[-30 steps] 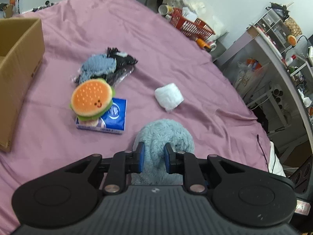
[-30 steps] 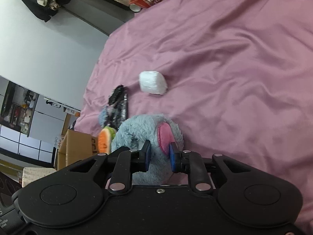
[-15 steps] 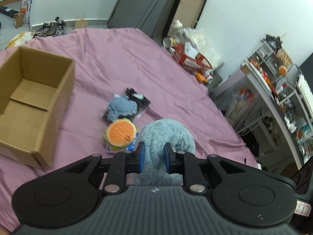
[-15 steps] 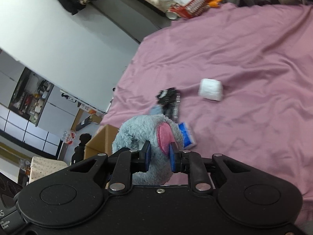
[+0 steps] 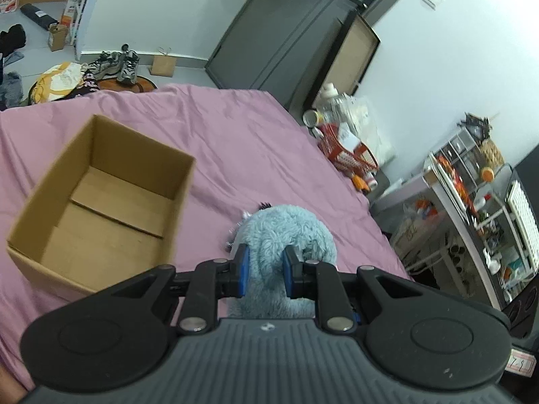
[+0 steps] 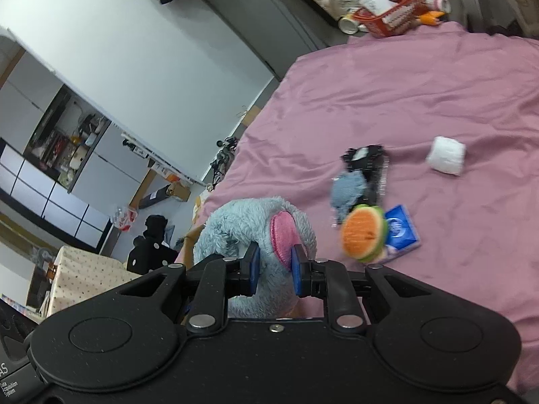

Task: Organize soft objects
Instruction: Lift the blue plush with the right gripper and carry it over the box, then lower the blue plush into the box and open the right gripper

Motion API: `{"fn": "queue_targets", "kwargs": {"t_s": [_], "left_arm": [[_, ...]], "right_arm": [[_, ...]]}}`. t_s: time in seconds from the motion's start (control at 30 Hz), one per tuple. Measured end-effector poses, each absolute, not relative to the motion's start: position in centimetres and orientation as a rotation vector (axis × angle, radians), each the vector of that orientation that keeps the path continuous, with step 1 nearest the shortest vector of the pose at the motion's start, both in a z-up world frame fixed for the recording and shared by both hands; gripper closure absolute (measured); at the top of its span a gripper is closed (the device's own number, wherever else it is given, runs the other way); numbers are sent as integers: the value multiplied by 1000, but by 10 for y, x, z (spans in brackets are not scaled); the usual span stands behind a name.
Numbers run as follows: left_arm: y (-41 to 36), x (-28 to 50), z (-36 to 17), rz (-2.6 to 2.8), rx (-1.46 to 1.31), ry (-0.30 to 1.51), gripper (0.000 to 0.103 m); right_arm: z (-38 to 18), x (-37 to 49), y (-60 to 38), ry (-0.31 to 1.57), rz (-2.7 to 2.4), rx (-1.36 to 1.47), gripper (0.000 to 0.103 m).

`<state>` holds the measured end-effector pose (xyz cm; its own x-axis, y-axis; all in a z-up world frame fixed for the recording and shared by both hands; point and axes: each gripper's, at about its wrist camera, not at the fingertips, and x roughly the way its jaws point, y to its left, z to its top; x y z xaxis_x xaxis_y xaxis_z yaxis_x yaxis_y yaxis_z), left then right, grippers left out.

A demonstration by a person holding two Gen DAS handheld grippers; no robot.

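Both grippers hold one fluffy light-blue plush toy (image 5: 286, 232) in the air above the pink bedsheet (image 5: 219, 141). My left gripper (image 5: 264, 271) is shut on its blue fur. My right gripper (image 6: 273, 271) is shut on the plush toy (image 6: 242, 225) by its pink-lined ear. An open, empty cardboard box (image 5: 101, 195) stands on the bed to the left of the left gripper. On the bed in the right wrist view lie a burger plush (image 6: 363, 232), a blue tissue pack (image 6: 402, 232), a bagged blue-and-black cloth (image 6: 357, 181) and a white rolled cloth (image 6: 446, 156).
A red basket (image 5: 350, 155) with bottles and cans sits past the bed's far corner. A cluttered metal shelf (image 5: 471, 195) stands to the right of the bed. Shoes and bags lie on the floor beyond the bed's far left side.
Both grippers have lifted the blue plush off the bed and carried it left toward the cardboard box, which now fills the left of the left wrist view. The other items stayed put.
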<state>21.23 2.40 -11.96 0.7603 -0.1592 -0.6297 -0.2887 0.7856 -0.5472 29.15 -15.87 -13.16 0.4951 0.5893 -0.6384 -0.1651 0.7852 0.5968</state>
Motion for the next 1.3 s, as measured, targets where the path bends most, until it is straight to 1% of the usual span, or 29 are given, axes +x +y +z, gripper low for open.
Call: {"fn": "queue_targets", "kwargs": {"t_s": [0.4, 0.73, 0.93, 1.23, 1.27, 1.3], "left_arm": [[105, 213, -129, 134, -737, 701, 84], [158, 228, -164, 207, -808, 719, 84], [170, 241, -182, 252, -839, 736, 84], [175, 253, -194, 285, -840, 753, 83], [175, 253, -194, 292, -837, 752, 83], [176, 253, -193, 300, -834, 752, 80]], "right_arm": [[-142, 305, -77, 971, 535, 461, 84], [-168, 326, -24, 1029, 553, 411, 84], [-181, 335, -6, 1057, 545, 380, 84], [-190, 344, 2, 1074, 542, 355, 84], [-192, 345, 3, 1080, 541, 355, 83], [-193, 348, 4, 1095, 539, 357, 78]]}}
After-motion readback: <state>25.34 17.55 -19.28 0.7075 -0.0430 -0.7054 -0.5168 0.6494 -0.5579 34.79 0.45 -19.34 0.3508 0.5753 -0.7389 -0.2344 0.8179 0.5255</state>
